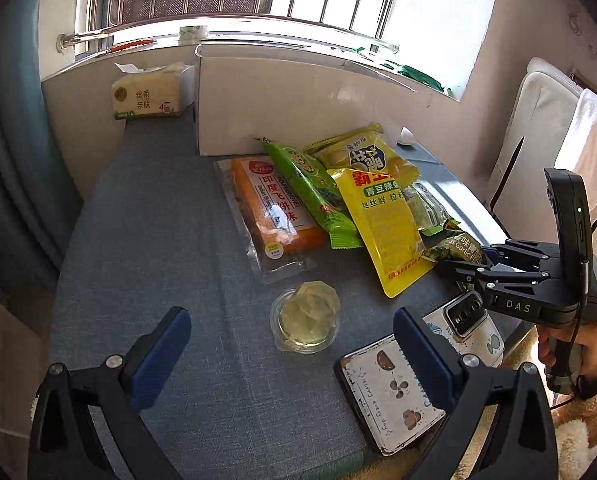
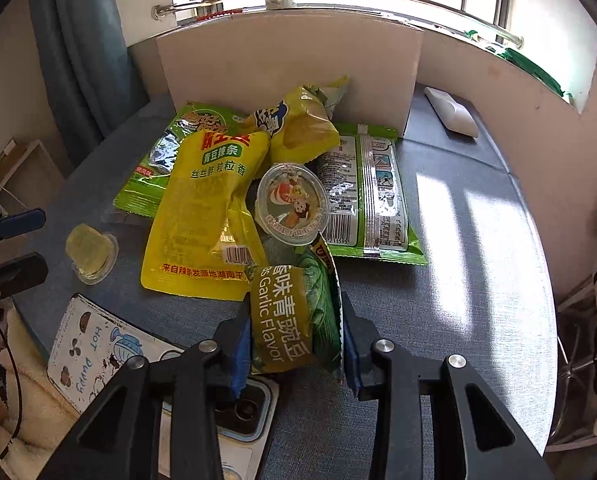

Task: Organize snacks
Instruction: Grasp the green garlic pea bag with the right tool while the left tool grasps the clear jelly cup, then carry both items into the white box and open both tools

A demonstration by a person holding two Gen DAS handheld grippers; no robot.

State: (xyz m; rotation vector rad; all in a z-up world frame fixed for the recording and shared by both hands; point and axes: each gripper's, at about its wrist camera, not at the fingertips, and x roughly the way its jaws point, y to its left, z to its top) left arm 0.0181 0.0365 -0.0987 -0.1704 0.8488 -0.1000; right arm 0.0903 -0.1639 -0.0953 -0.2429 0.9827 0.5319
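Two grippers: right gripper clamped on green garlic-pea packet at near edge of snack pile; left gripper wide, empty, over jelly cup on tabletop. Advice: lift packet straight up, clear of yellow pouch, carry to white box at far side.

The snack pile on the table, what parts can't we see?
- Orange flat snack pack: left wrist view, right edge under the long green packet.
- White cardboard box: inside hidden by its wall, both views.
- Green garlic pea bag: sides covered by right hand-held gripper.
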